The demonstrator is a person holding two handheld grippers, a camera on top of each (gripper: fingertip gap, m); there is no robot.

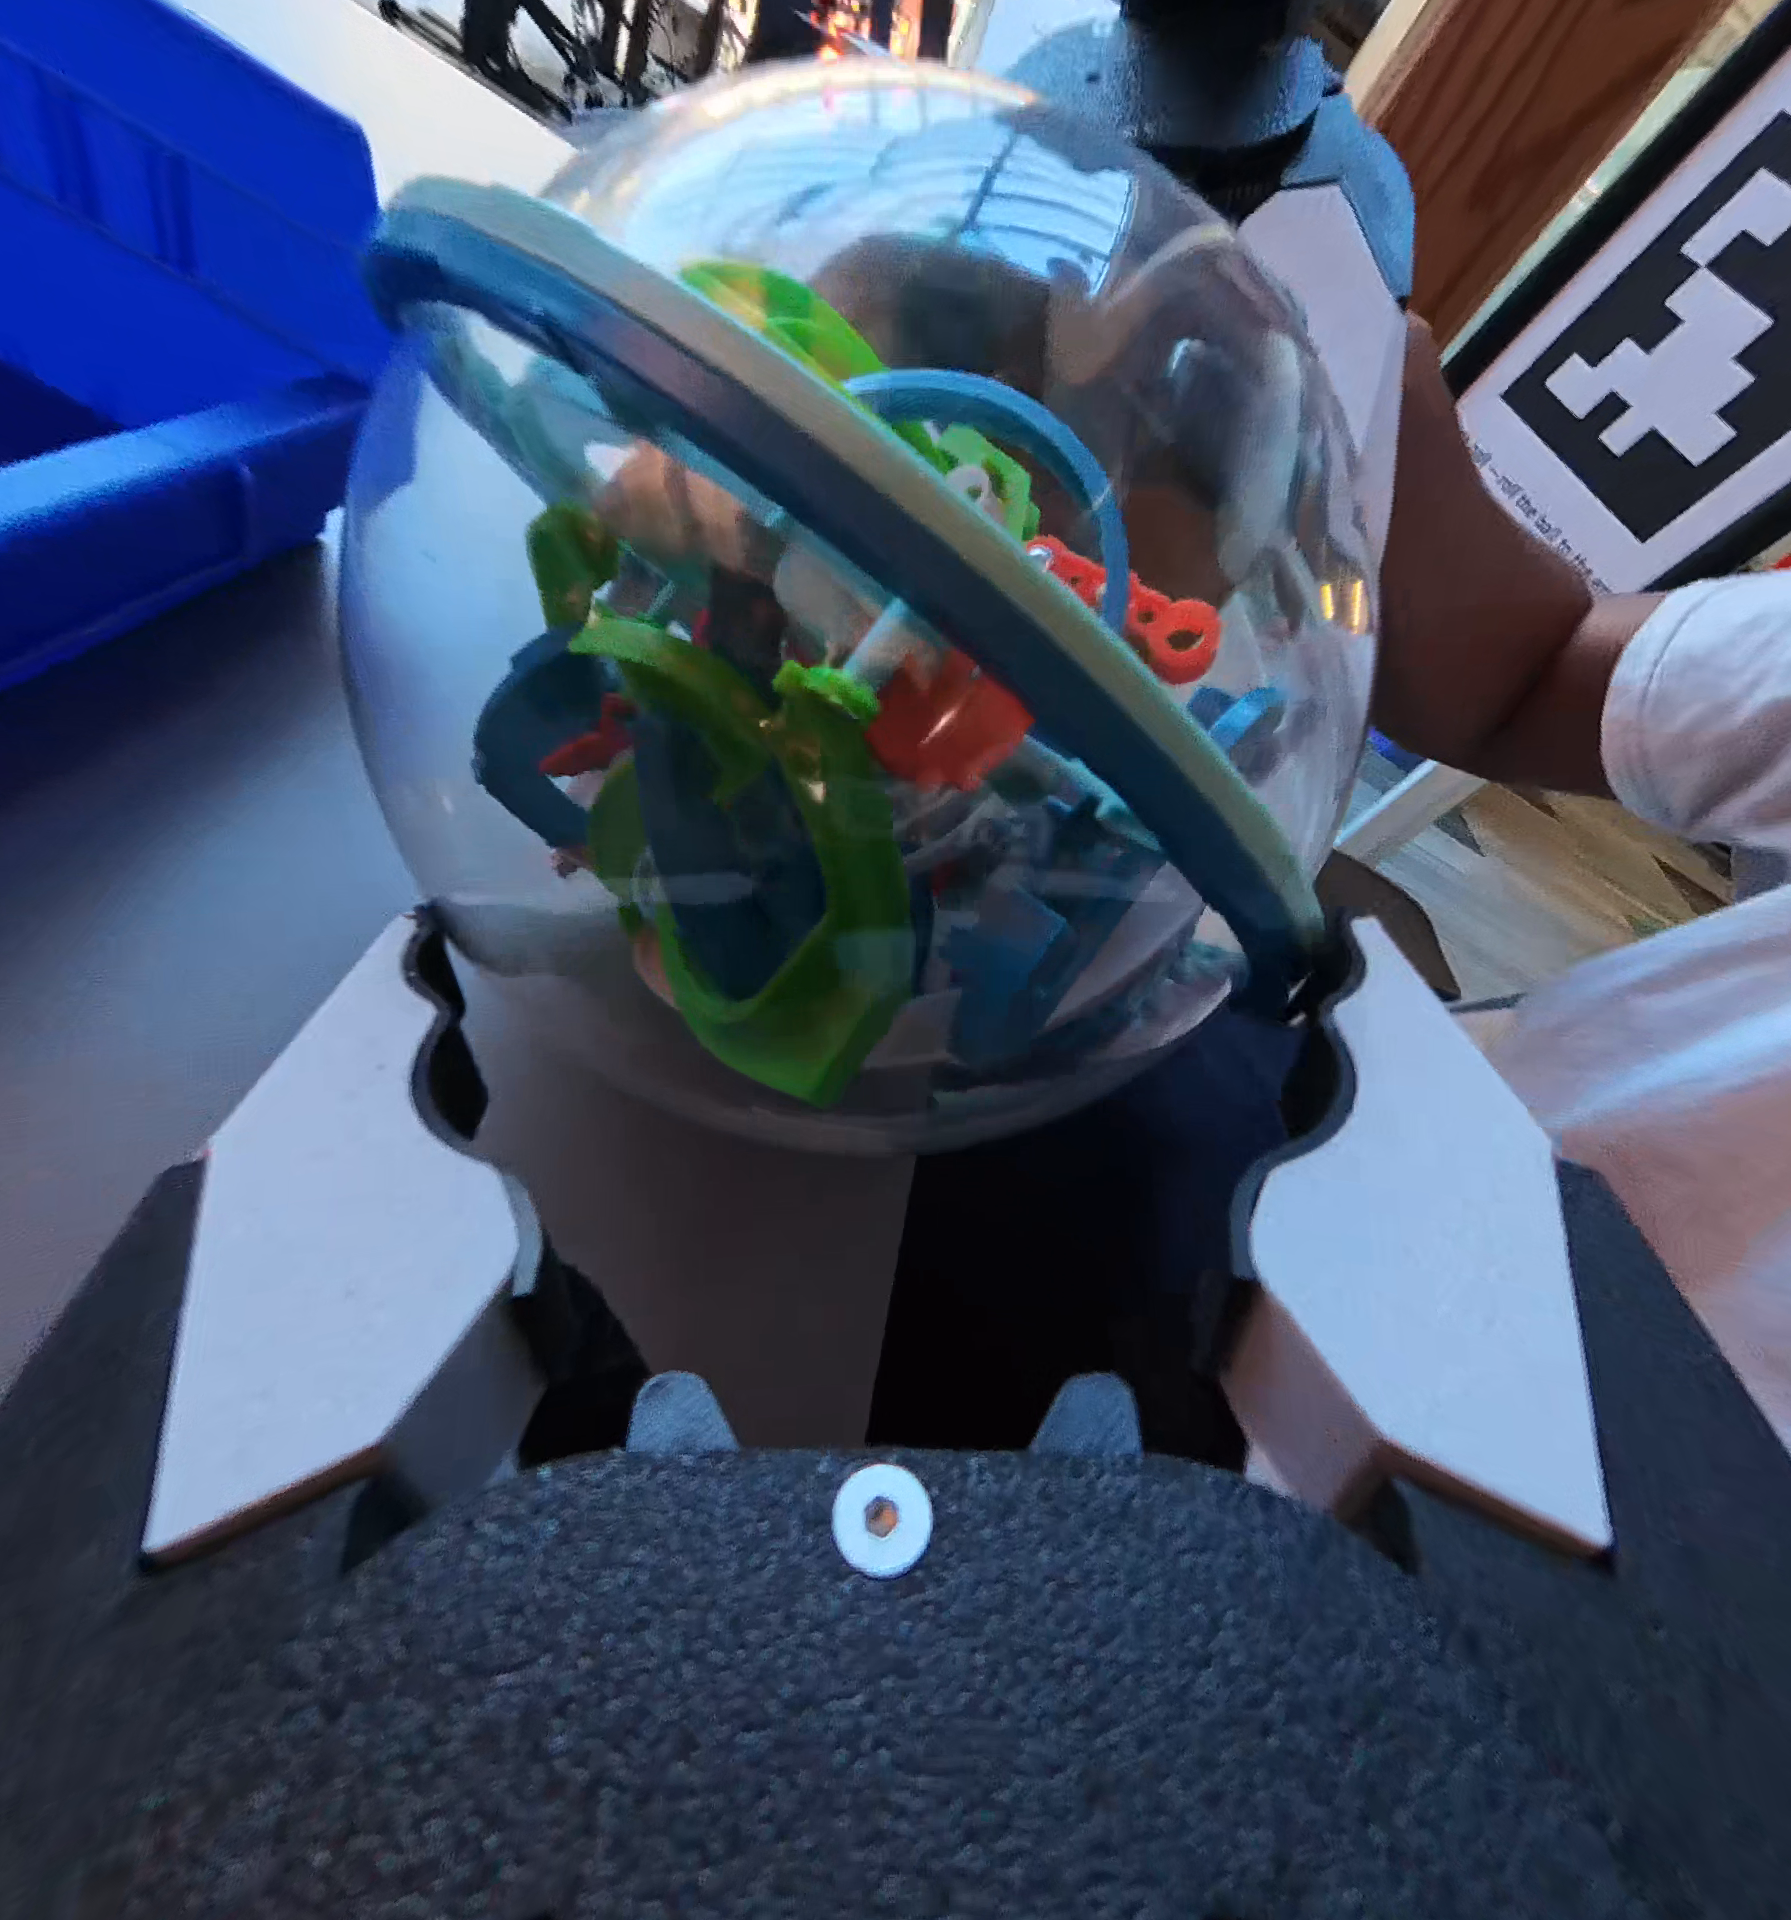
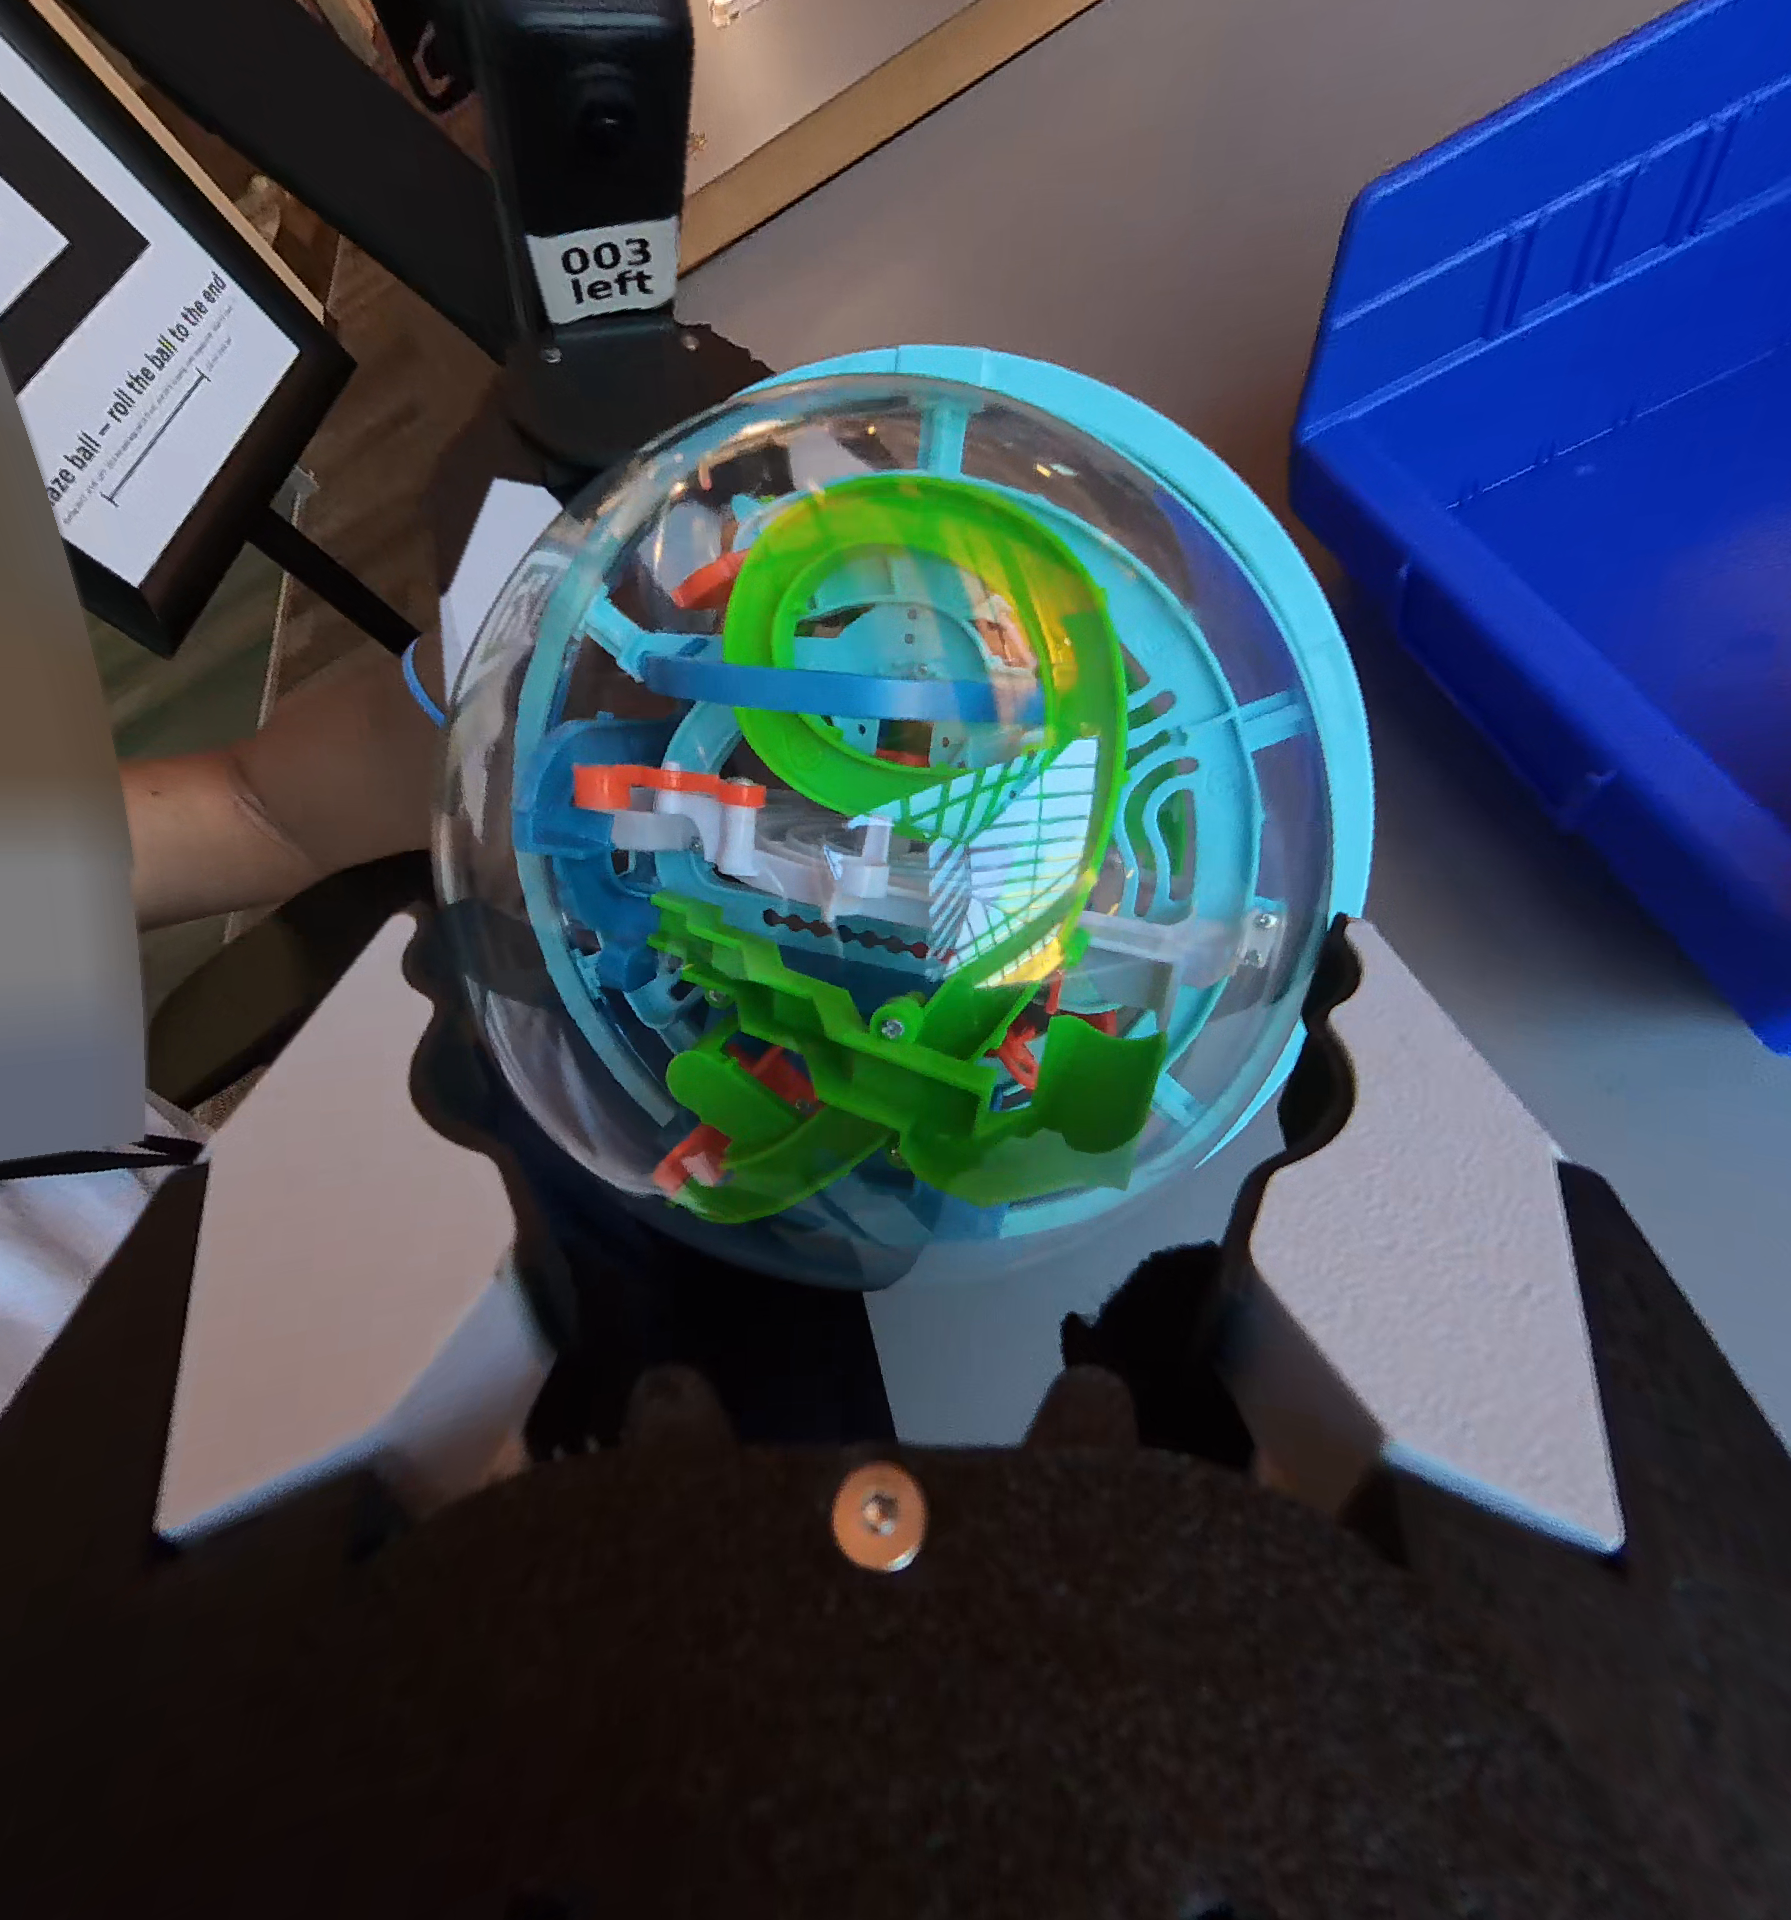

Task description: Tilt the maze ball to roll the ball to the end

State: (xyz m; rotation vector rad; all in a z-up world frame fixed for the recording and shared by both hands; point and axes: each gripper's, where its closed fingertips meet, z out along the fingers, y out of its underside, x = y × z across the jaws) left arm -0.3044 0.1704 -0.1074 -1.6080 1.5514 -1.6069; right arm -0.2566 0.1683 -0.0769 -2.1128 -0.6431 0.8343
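The maze ball [image 1: 849,623] is a clear sphere with green, blue and orange tracks inside and a light blue ring around its middle. In the left wrist view the ring slants from upper left to lower right. My left gripper [image 1: 875,935] is shut on its lower sides. My right gripper [image 2: 880,935] is shut on the maze ball [image 2: 891,810] from the opposite side. Each gripper shows beyond the sphere in the other's view: the right gripper [image 1: 1275,135] and the left gripper [image 2: 590,208]. I cannot make out the small rolling ball inside.
A blue plastic bin [image 1: 91,364] stands on the grey table [image 1: 91,935] beside the sphere; it also shows in the right wrist view [image 2: 1597,520]. A framed sign with a black-and-white marker [image 2: 91,312] stands at the table's edge. A hand and white sleeve [image 1: 1473,623] are close by.
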